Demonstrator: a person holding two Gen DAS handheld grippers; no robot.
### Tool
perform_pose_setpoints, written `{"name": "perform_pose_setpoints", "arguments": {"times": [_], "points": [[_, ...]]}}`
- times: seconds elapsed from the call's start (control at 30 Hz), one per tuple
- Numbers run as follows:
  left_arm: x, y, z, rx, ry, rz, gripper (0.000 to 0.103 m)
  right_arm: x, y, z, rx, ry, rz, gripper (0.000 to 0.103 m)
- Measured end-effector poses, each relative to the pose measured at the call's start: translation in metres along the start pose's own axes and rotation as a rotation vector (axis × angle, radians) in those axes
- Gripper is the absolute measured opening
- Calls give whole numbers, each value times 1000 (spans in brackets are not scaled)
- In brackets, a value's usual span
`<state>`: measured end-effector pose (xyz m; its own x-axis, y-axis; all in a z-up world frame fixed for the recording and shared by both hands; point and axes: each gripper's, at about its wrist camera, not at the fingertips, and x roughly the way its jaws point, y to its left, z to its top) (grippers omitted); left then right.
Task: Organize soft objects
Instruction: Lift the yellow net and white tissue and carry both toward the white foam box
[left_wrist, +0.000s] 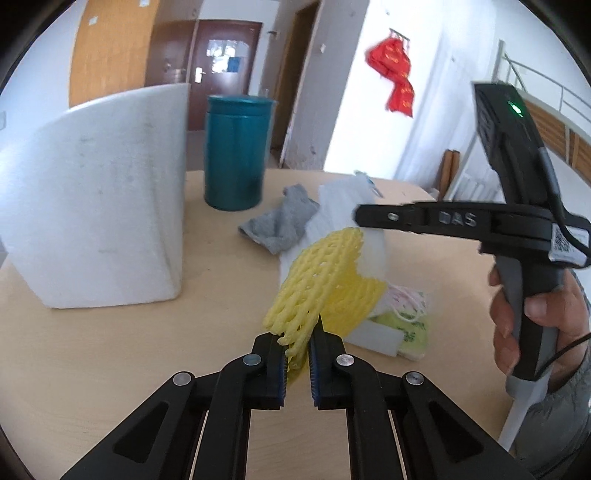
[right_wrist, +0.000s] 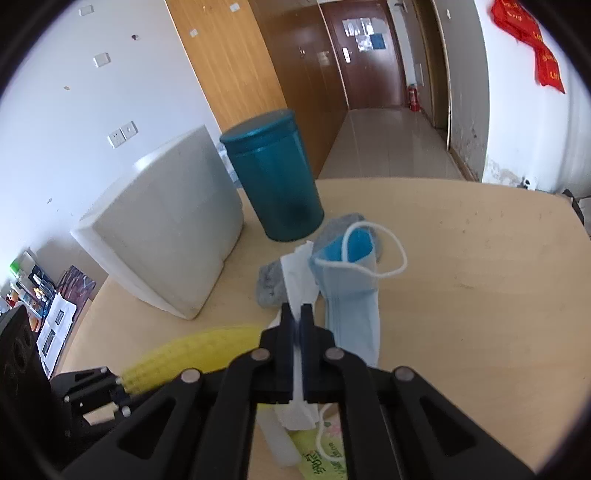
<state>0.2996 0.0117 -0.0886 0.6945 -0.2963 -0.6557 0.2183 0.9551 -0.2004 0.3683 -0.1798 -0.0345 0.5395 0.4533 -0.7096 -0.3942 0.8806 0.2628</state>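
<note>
My left gripper (left_wrist: 297, 345) is shut on a yellow foam net sleeve (left_wrist: 325, 280), held just above the wooden table (left_wrist: 110, 350). My right gripper (right_wrist: 296, 314) is shut on a white tissue sheet (right_wrist: 295, 273), with a blue face mask (right_wrist: 354, 295) hanging beside it. In the left wrist view the right gripper (left_wrist: 360, 213) reaches in from the right, over the white sheet (left_wrist: 340, 210). A grey cloth (left_wrist: 282, 223) lies behind, also in the right wrist view (right_wrist: 271, 284). The yellow net shows blurred at lower left (right_wrist: 195, 354).
A white foam box (left_wrist: 99, 206) stands at the left, with a teal canister (left_wrist: 236, 151) beside it. A yellow-green packet (left_wrist: 410, 332) and a white foam block (left_wrist: 373, 336) lie under the net. A doorway and corridor lie beyond the table.
</note>
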Motion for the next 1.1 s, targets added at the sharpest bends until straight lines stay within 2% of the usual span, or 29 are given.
{"name": "perform_pose_setpoints", "arguments": {"times": [0.2,0.33,0.53,0.83,1.1], "points": [[-11,13,2,-58,-36,33,10,-10,2,1,3,-48,7,4],[-15,12,3,-54,-66,45,10,-22,2,2,0,-79,21,4],[-25,17,6,-75,-104,57,10,-55,7,6,-4,-184,25,4],[-48,11,-2,-58,-149,93,10,-74,22,-6,-19,-202,28,4],[-83,-4,-15,-55,-190,99,10,-97,40,-36,-36,-211,26,4]]}}
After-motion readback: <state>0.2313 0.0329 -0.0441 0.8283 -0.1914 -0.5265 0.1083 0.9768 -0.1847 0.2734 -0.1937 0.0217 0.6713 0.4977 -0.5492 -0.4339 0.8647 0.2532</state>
